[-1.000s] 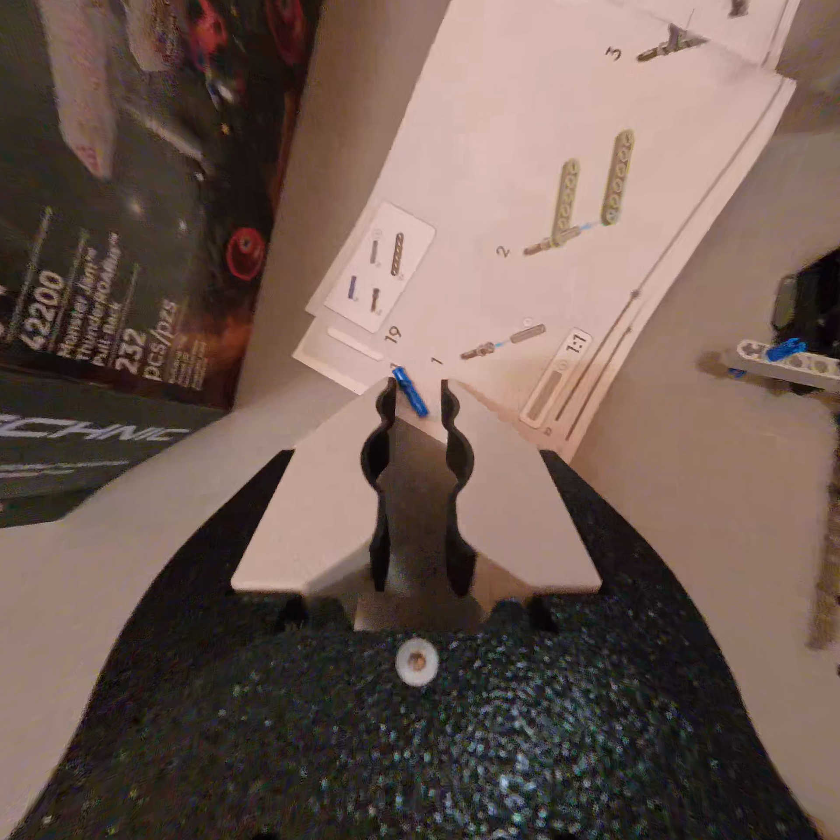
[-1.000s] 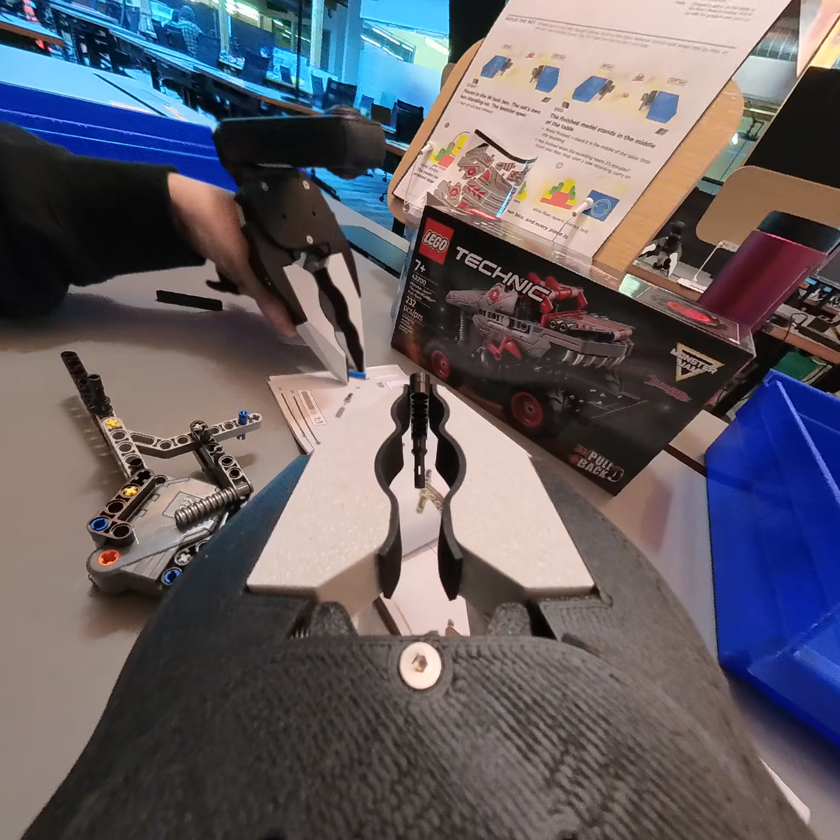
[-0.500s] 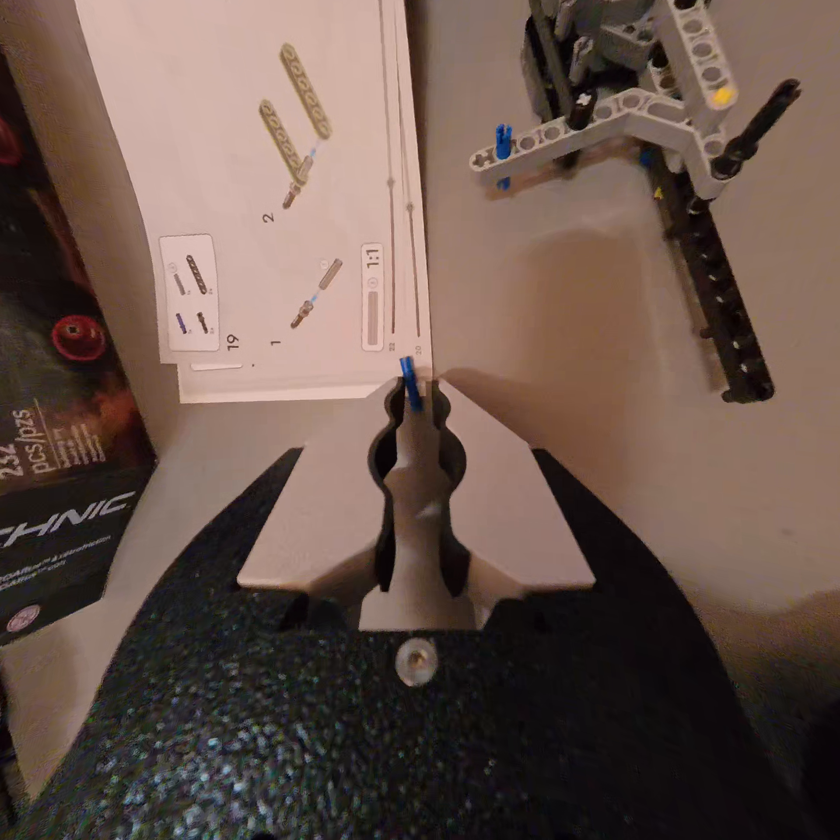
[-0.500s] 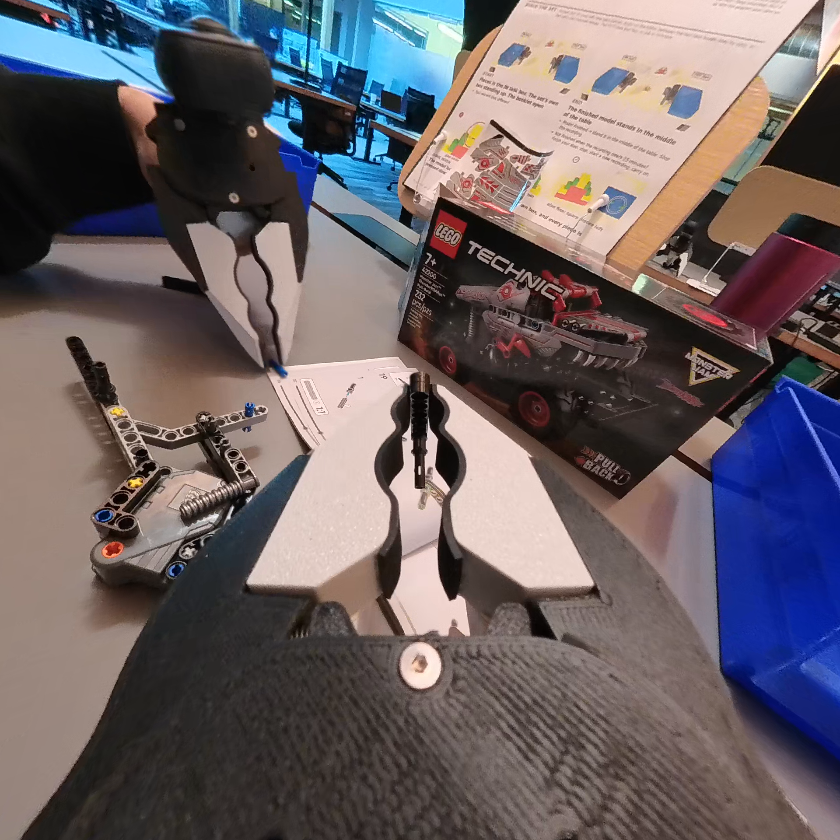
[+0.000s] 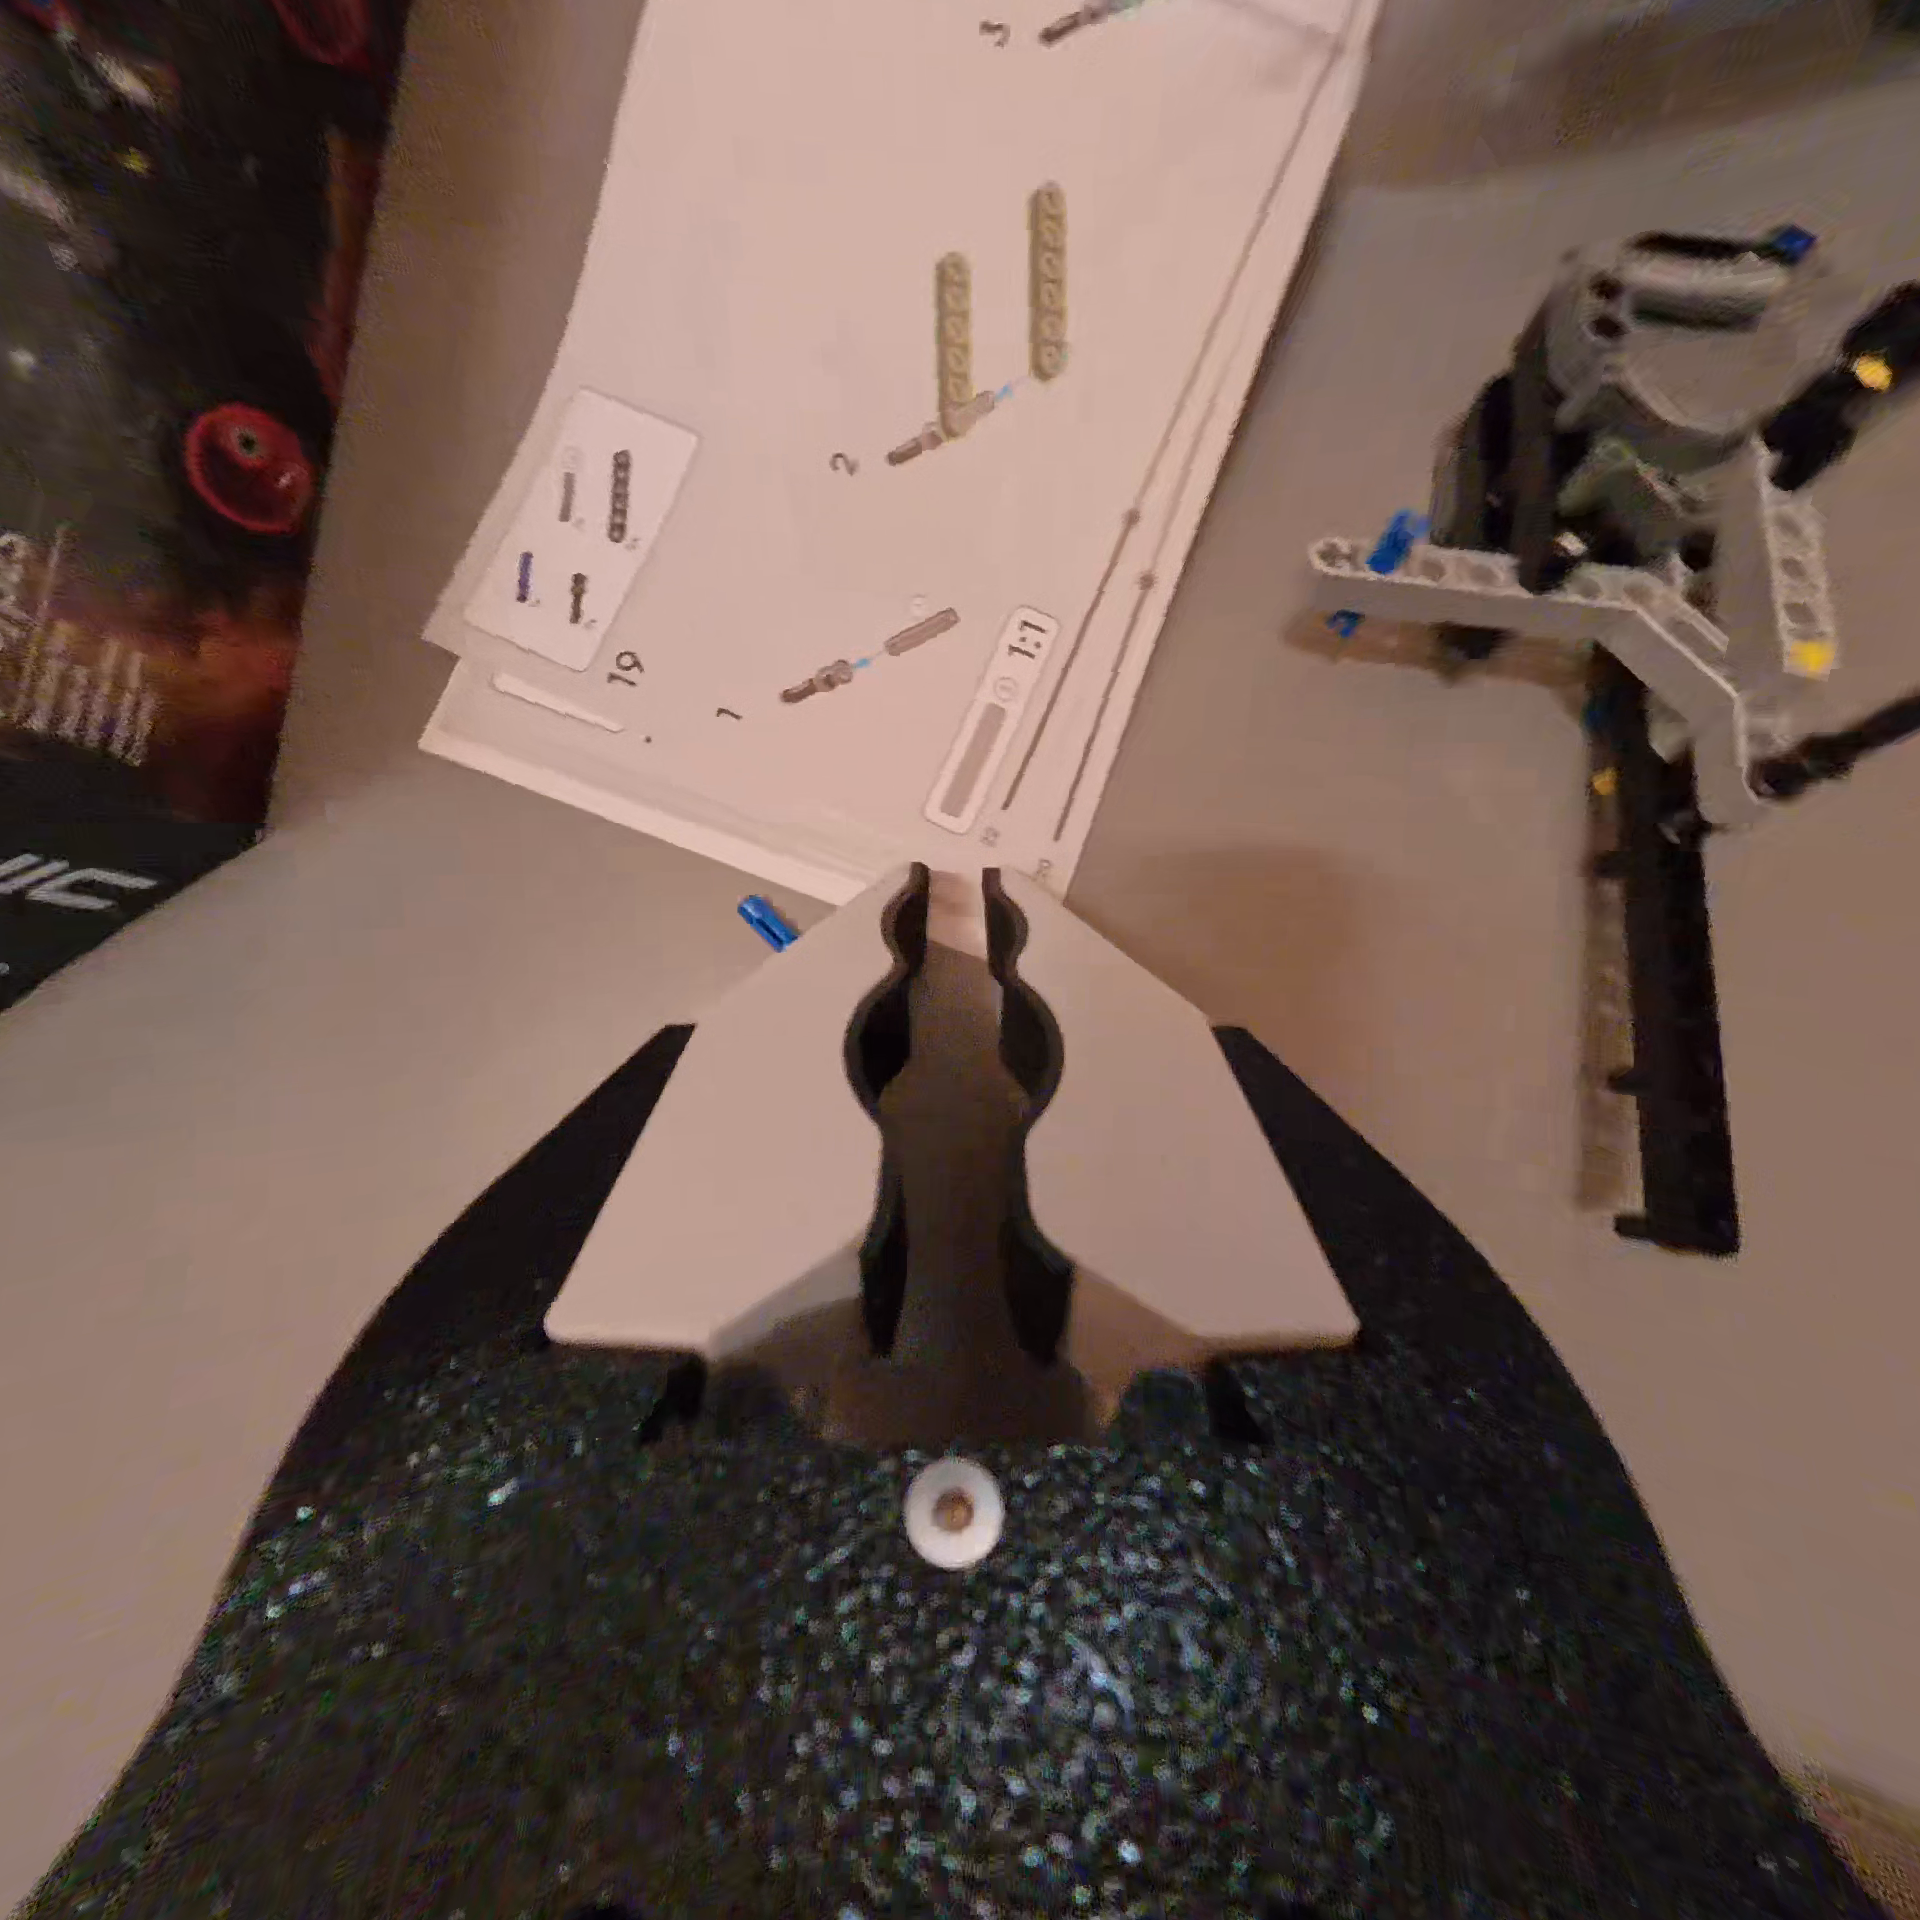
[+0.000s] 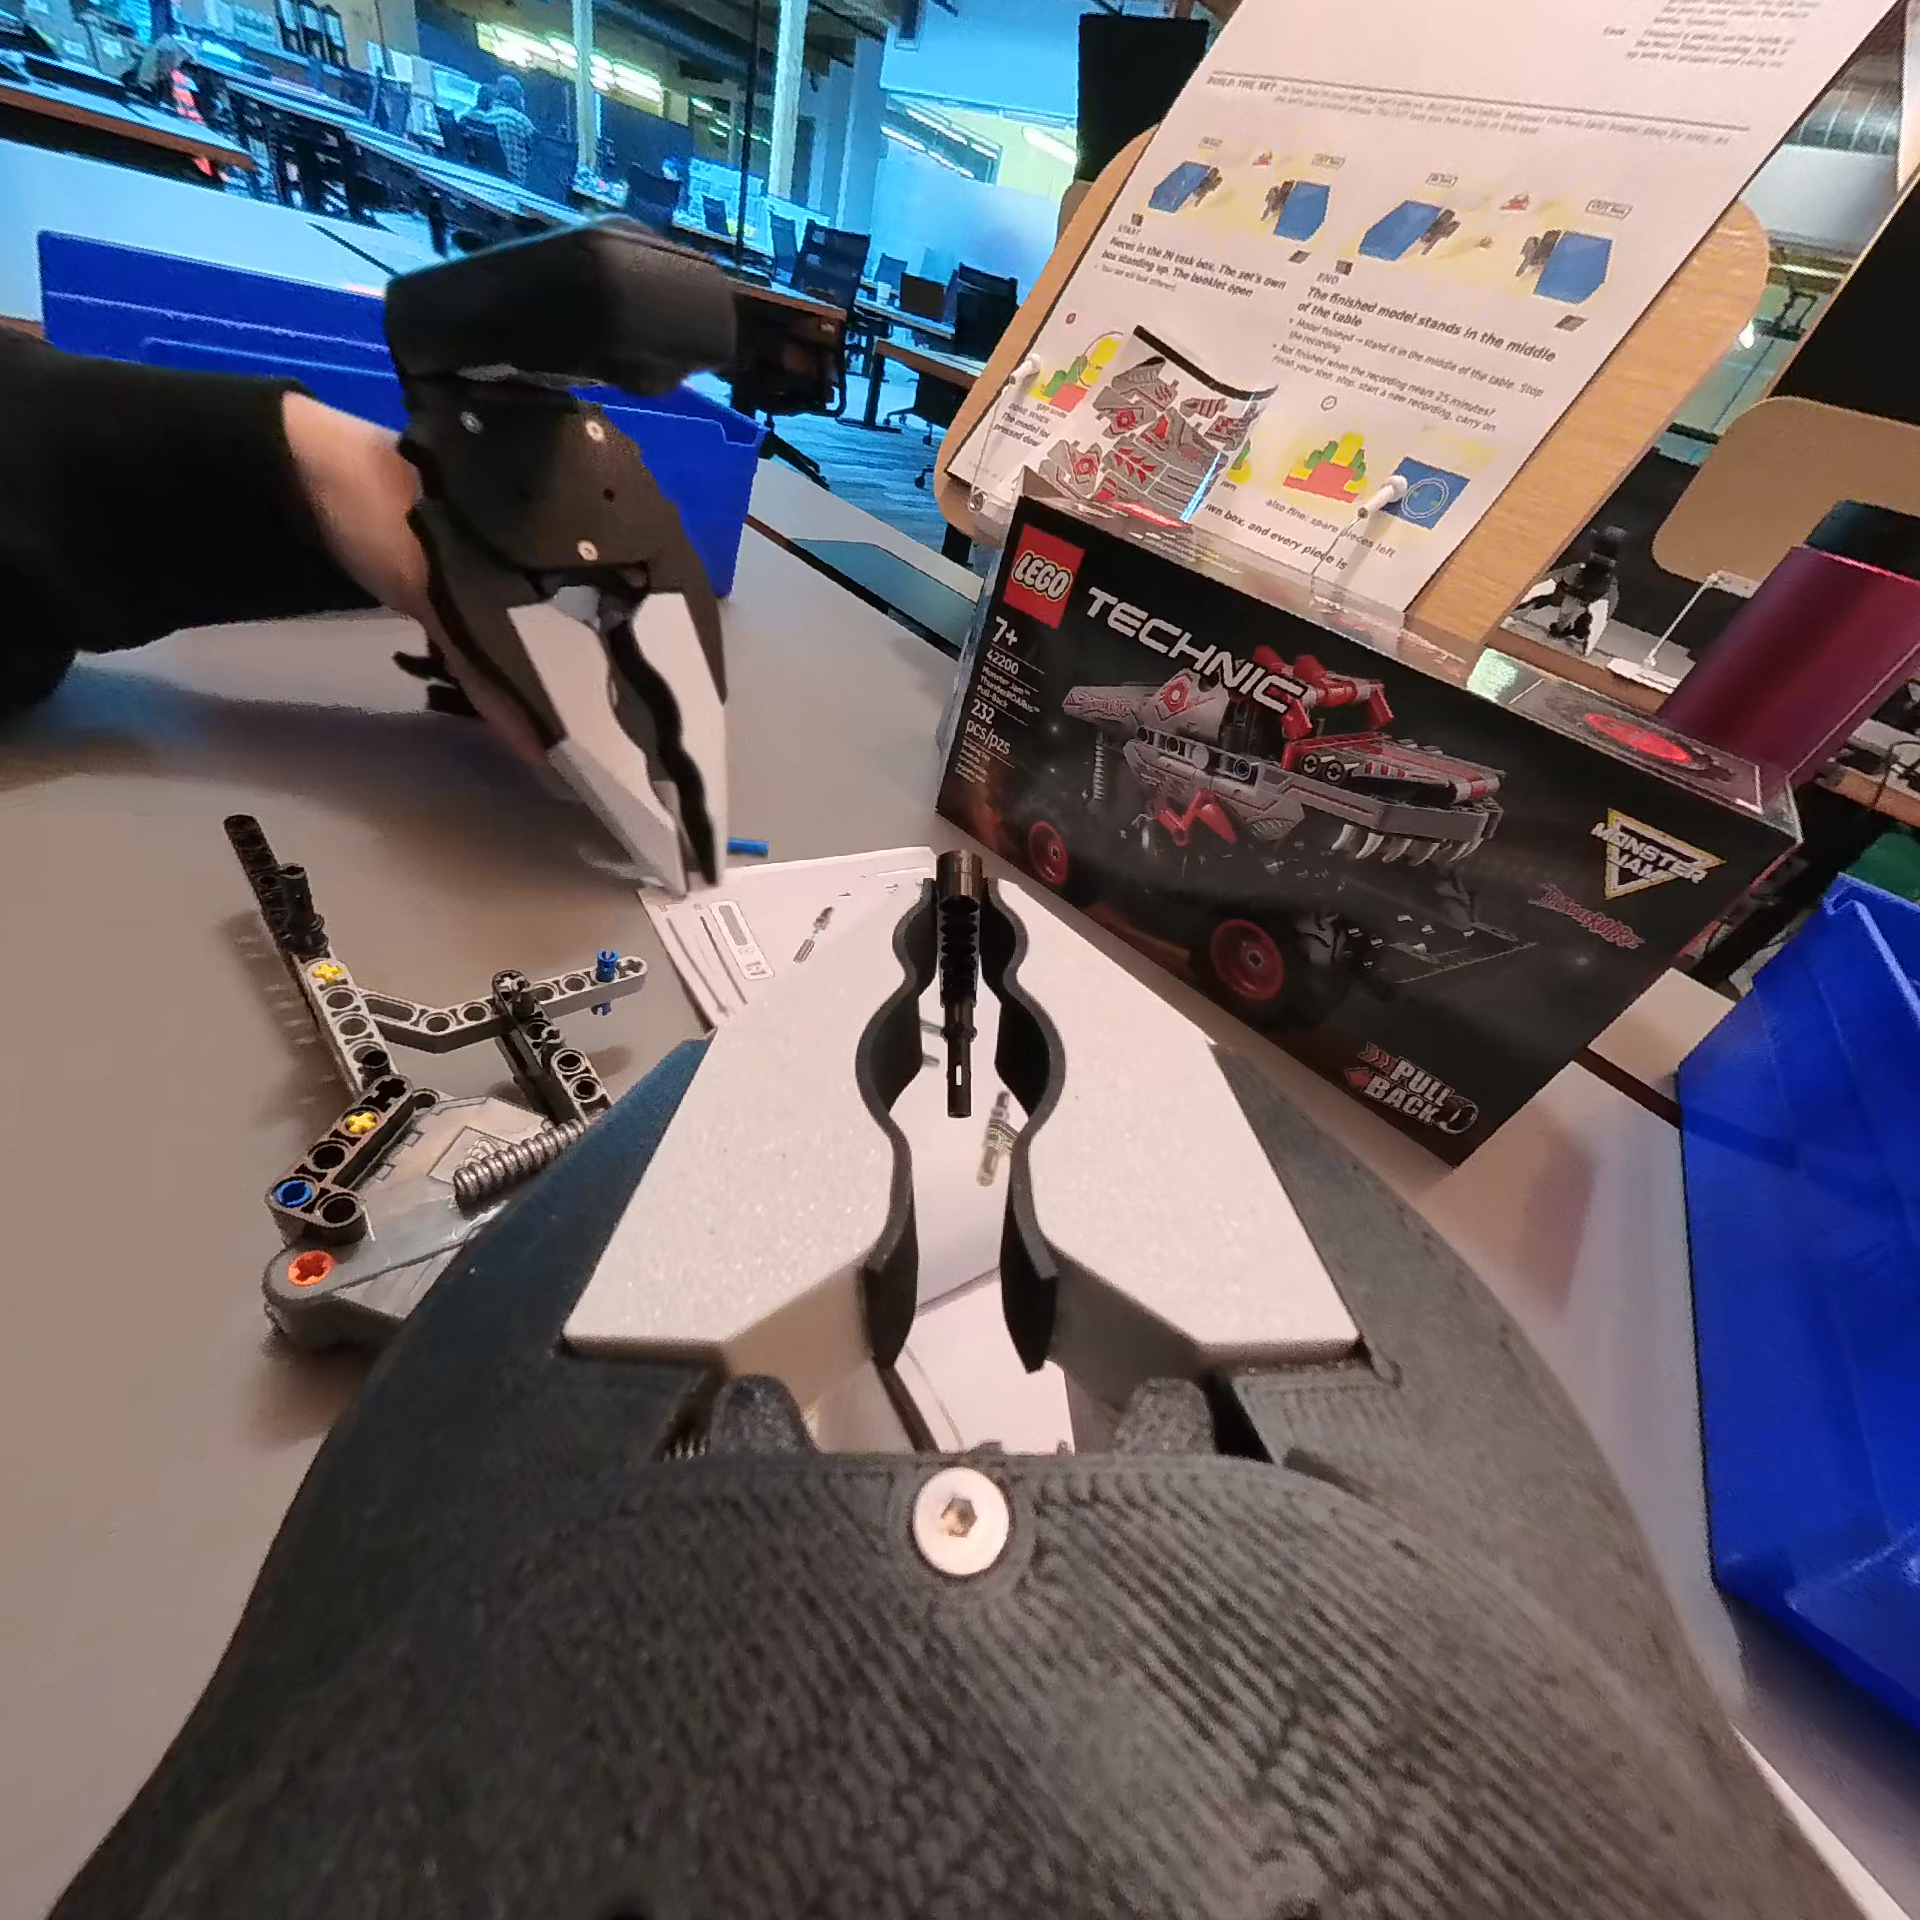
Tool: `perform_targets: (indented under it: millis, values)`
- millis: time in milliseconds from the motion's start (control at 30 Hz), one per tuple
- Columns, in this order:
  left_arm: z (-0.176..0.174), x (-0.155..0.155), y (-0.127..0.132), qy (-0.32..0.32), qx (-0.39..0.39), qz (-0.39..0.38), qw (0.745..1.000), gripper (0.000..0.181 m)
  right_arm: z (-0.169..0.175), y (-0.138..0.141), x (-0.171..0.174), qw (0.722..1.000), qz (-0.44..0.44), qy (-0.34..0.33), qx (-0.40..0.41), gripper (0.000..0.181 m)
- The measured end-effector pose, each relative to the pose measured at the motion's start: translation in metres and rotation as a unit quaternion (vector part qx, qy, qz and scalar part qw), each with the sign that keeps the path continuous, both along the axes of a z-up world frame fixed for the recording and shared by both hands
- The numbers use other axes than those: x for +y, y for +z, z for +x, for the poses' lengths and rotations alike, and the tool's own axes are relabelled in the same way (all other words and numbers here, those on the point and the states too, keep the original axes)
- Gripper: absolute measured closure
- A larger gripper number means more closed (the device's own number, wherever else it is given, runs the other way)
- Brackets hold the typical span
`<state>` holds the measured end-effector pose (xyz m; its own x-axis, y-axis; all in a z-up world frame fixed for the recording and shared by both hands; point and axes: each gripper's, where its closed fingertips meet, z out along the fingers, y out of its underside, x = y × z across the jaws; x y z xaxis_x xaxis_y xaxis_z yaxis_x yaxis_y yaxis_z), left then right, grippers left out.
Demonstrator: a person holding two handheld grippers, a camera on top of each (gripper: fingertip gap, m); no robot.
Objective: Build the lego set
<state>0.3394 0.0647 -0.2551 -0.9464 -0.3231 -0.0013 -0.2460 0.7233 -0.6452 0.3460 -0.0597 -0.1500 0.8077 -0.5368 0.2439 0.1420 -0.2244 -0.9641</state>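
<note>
My left gripper (image 5: 951,883) stands slightly open and empty, tips at the near corner of the open instruction booklet (image 5: 883,416). A small blue pin (image 5: 767,923) lies on the table just left of its left finger; it also shows in the right wrist view (image 6: 745,847) beside the left gripper (image 6: 691,868). My right gripper (image 6: 958,896) is shut on a black ribbed axle piece (image 6: 956,997), held upright above the booklet (image 6: 821,909). The part-built grey and black assembly (image 5: 1621,582) lies on the table right of the booklet, and shows at the left in the right wrist view (image 6: 416,1060).
The set's box (image 6: 1330,790) stands behind the booklet, with a board holding a printed sheet (image 6: 1403,260) behind it. A blue bin (image 6: 1808,1247) is at the right, another blue bin (image 6: 312,322) at the far left. A maroon cup (image 6: 1797,665) is back right.
Half a second ago my left gripper held the blue pin at its tips; now the pin lies on the table and the jaws are apart. The left gripper has swung back towards the booklet. The right gripper stayed put.
</note>
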Motion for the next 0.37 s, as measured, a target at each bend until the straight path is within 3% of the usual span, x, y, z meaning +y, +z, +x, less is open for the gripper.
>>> perform_targets:
  millis: [33, 100, 200, 233, 300, 367]
  values:
    - [-0.006, 0.002, 0.000, -0.028, -0.015, 0.009, 0.999, 0.176, 0.000, 0.000, 0.000, 1.000, 0.000, 0.001, -0.001, 0.176]
    - [-0.020, 0.011, -0.001, -0.084, -0.039, 0.031, 0.995, 0.179, -0.001, 0.002, -0.001, 1.000, -0.004, -0.002, -0.010, 0.176]
    - [-0.029, 0.018, 0.012, -0.081, -0.052, 0.013, 0.995, 0.166, -0.001, 0.003, -0.001, 1.000, -0.001, -0.001, -0.009, 0.176]
    - [-0.026, 0.015, 0.021, -0.058, -0.058, -0.015, 0.997, 0.163, -0.002, 0.004, -0.001, 1.000, 0.003, 0.000, -0.009, 0.176]
    - [0.001, 0.017, 0.035, 0.060, -0.085, -0.037, 0.994, 0.165, -0.002, 0.005, 0.000, 1.000, 0.010, 0.004, -0.007, 0.176]
    - [0.012, 0.018, 0.035, 0.122, -0.084, -0.038, 0.988, 0.165, -0.003, 0.006, 0.000, 1.000, 0.010, 0.006, -0.008, 0.176]
